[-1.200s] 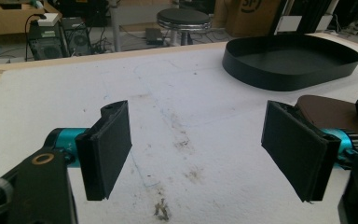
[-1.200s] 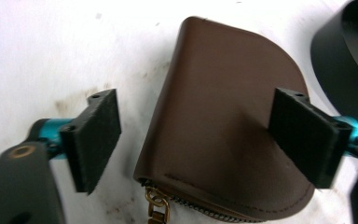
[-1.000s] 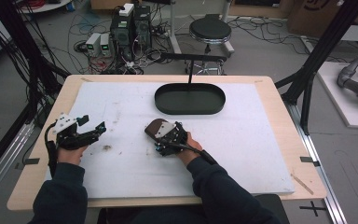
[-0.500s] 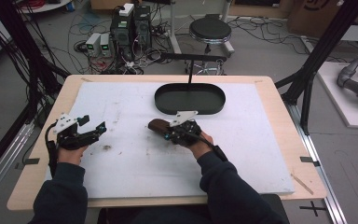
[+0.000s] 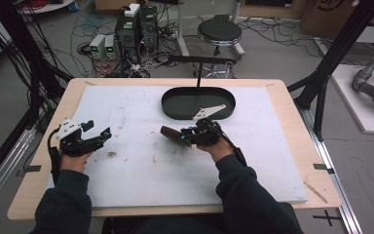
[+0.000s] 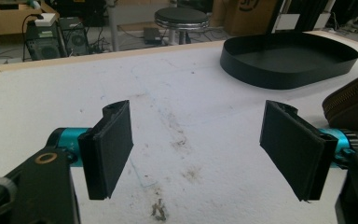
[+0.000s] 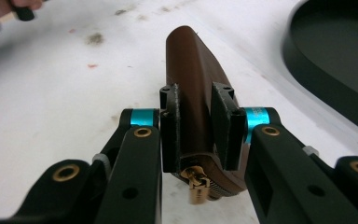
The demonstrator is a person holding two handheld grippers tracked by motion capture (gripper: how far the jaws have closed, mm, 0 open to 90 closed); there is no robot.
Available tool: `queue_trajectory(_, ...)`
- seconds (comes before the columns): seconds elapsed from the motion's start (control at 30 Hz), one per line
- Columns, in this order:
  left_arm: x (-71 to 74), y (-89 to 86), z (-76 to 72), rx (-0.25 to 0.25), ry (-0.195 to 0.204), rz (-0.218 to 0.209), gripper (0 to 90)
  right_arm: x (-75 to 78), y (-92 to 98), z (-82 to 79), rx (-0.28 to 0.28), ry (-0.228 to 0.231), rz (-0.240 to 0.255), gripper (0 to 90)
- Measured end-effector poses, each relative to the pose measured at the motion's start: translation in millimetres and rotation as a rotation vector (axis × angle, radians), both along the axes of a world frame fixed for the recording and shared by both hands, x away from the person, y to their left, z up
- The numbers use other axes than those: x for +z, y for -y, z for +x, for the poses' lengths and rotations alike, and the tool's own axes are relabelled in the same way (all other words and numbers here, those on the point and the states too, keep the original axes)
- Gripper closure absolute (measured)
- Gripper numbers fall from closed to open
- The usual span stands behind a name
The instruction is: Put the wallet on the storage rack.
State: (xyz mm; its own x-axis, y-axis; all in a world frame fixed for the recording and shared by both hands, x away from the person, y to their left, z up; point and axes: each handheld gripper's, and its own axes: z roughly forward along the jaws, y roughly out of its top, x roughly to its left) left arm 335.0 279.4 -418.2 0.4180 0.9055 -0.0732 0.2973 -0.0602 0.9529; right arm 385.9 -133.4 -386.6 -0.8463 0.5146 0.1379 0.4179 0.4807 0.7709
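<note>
A brown zip wallet (image 5: pixel 170 133) stands on its edge just above the white mat, near the middle of the table. My right gripper (image 5: pixel 187 135) is shut on it. In the right gripper view both pads press its sides and the brass zip pull hangs at the near end of the wallet (image 7: pixel 191 60). The jaws of the right gripper (image 7: pixel 200 126) have just been closing with the wallet between them. My left gripper (image 5: pixel 99 128) rests at the left of the mat, open, and the left gripper (image 6: pixel 198 149) has nothing between its pads. The wallet (image 6: pixel 354 105) shows at that view's right edge.
A black oval tray (image 5: pixel 168 100) sits at the back of the white mat (image 5: pixel 141 185), just beyond the right hand, with a black post rising behind it. Brown stains mark the mat. Past the table's far edge are a stool (image 5: pixel 219 30), computers and cables.
The right gripper closed on the wallet, turned it onto its edge, and moved it up and to the right, nearer the tray. The left gripper stayed where it was.
</note>
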Motion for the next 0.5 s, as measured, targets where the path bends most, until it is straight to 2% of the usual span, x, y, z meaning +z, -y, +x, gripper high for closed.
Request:
queue_trajectory(0.07,0.1,0.0,0.0,-0.001,0.0,-0.001,25.2,0.0,3.9,3.1,-0.017,0.007,0.016,74.7)
queue_trajectory(0.2,-0.3,-0.3,0.3,0.001,-0.001,-0.003,25.2,1.5,7.4,4.6,-0.066,0.059,-0.001,73.4)
queue_trajectory(0.23,-0.3,-0.3,0.3,0.001,-0.001,-0.003,25.2,1.5,7.4,4.6,-0.066,0.059,-0.001,73.4)
queue_trajectory(0.33,-0.1,-0.3,0.2,-0.001,0.001,-0.002,25.2,1.1,11.1,6.8,-0.117,0.104,-0.022,72.4)
queue_trajectory(0.5,-0.1,0.3,0.1,-0.004,0.001,-0.002,25.2,-0.4,15.5,11.6,-0.149,0.115,-0.01,71.7)
